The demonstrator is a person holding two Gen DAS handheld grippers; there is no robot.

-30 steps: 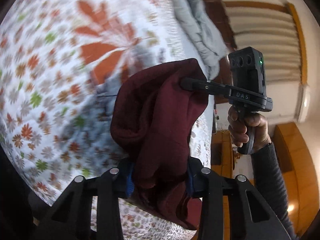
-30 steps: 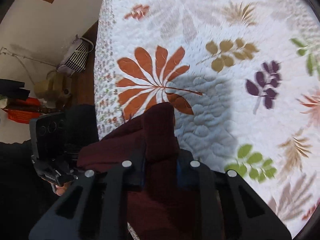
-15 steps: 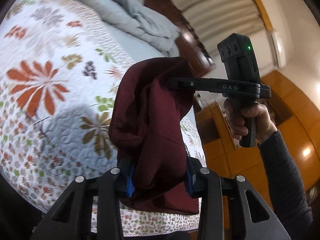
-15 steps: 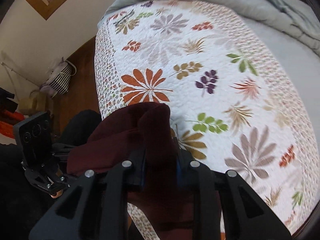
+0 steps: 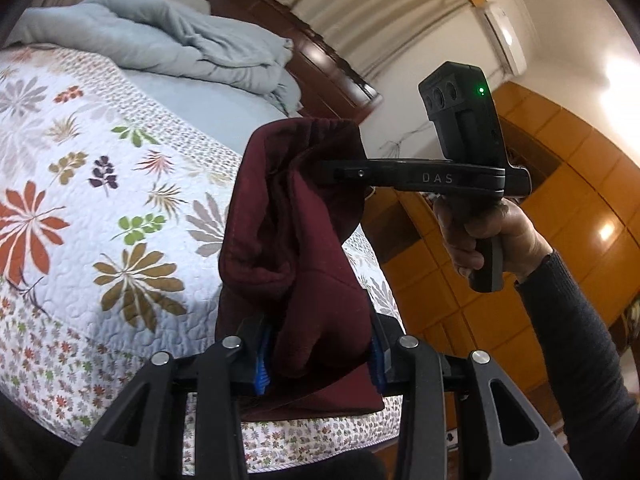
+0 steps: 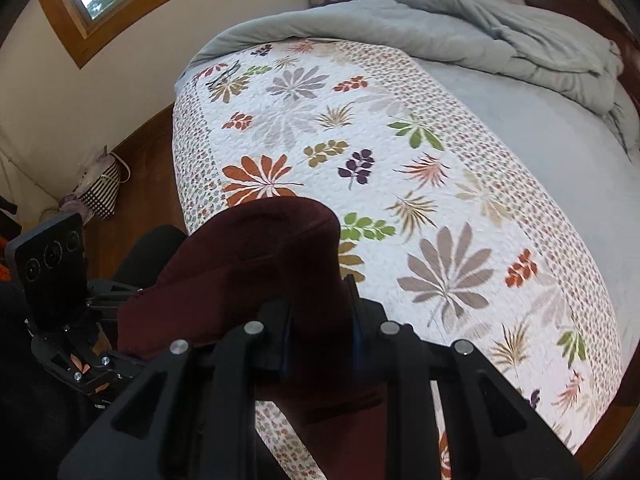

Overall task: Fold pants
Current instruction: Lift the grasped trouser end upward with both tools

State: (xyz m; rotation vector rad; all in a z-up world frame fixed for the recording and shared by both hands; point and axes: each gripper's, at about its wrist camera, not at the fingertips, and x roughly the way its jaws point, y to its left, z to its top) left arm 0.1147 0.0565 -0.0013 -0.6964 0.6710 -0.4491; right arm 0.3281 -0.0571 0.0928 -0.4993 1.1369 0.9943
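Observation:
The dark maroon pants (image 5: 292,248) hang bunched in the air above the near edge of the bed. My left gripper (image 5: 318,356) is shut on one part of the pants. My right gripper (image 6: 320,340) is shut on another part of the same pants (image 6: 256,264). The right gripper (image 5: 344,174) also shows in the left wrist view, held by a hand, its fingers buried in the upper fold of the cloth. The left gripper (image 6: 96,344) shows at the lower left of the right wrist view, beside the pants.
The bed carries a white quilt (image 6: 400,184) with leaf and flower prints. A rumpled grey blanket (image 6: 500,40) lies at the headboard end. A checked bag (image 6: 100,192) stands on the wooden floor by the wall. Orange wooden cabinets (image 5: 560,200) stand to the right of the bed.
Both grippers have risen with the pants, away from the quilt. The views have tilted up, so more of the bed, the blanket and the room shows.

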